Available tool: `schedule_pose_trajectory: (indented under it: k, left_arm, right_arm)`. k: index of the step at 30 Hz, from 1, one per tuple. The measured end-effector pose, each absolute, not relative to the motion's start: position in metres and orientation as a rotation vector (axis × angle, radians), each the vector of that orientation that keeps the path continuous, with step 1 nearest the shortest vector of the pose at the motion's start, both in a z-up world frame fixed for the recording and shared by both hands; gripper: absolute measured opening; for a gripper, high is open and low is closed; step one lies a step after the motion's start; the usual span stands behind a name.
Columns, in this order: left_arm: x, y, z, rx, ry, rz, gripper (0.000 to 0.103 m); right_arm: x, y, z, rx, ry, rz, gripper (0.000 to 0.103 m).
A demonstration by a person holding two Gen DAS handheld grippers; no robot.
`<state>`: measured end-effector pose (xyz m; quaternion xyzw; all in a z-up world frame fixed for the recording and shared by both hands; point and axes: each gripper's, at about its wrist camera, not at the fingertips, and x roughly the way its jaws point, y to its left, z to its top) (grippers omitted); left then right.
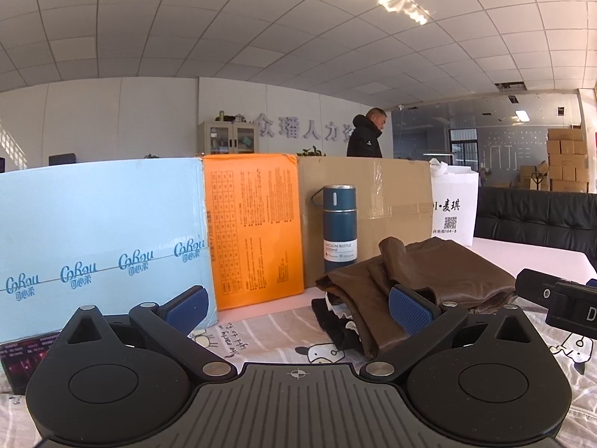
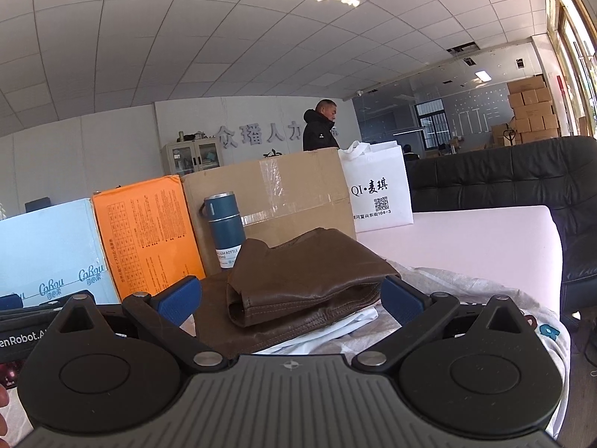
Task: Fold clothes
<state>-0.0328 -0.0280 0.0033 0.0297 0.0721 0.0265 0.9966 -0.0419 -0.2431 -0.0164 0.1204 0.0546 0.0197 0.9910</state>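
1. At nine o'clock in both wrist views a pale blue carton (image 1: pixel 100 231) stands on edge. With the boxes beside it, it forms a backdrop wall along the far side of the work surface.
2. Next, toward eleven o'clock, an orange box (image 1: pixel 253 227) leans upright, touching the blue carton.
3. At twelve o'clock a large cardboard box (image 1: pixel 388 201) continues the wall. A dark blue vacuum bottle (image 1: pixel 338 227) stands upright just in front of it, near the clothes yet apart from them.
4. The left gripper (image 1: pixel 298 308) hovers low over a cartoon-printed sheet (image 1: pixel 268 336) with its jaws spread wide, grasping nothing. It appears released so it can take a fresh edge.
5. The brown garment (image 2: pixel 298 280), leather-like, lies folded at the centre of the right wrist view, on top of white fabric (image 2: pixel 335 332). In the left wrist view it sits at two o'clock, over a darker layer.
6. The right gripper (image 2: pixel 291 300) is also unclenched. Its blue fingertips (image 2: pixel 179 298) flank the garment's near fold without pinching, likely poised to press or lift it.
7. At one o'clock a white tote bag (image 2: pixel 380 186) stands beside the cardboard box.
8. At three o'clock, black padded seating (image 2: pixel 541 194) lies beyond the pink table (image 2: pixel 485 239).
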Motion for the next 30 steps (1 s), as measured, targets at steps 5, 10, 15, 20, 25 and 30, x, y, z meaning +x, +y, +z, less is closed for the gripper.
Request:
schedule_pose_trajectory:
  k: [5, 10, 15, 20, 25, 30]
  left_arm:
    - [-0.054, -0.037, 0.004, 0.102, 0.132, 0.072, 0.103]
    - [-0.073, -0.039, 0.004, 0.136, 0.132, 0.074, 0.103]
    - [-0.094, -0.036, 0.003, 0.178, 0.132, 0.08, 0.103]
    - [-0.113, -0.025, -0.003, 0.205, 0.15, 0.119, 0.103]
    - [-0.134, -0.005, -0.01, 0.159, 0.153, 0.128, 0.103]
    - [-0.154, 0.013, -0.017, 0.142, 0.154, 0.177, 0.103]
  right_arm:
    - [-0.053, -0.25, -0.022, 0.268, 0.103, 0.094, 0.103]
    - [-0.065, -0.251, -0.026, 0.288, 0.106, 0.198, 0.103]
    - [-0.075, -0.246, -0.035, 0.32, 0.091, 0.27, 0.103]
    - [-0.079, -0.24, -0.043, 0.391, 0.098, 0.332, 0.103]
    - [-0.083, -0.227, -0.046, 0.359, 0.118, 0.427, 0.103]
    - [-0.089, -0.204, -0.047, 0.259, 0.159, 0.547, 0.103]
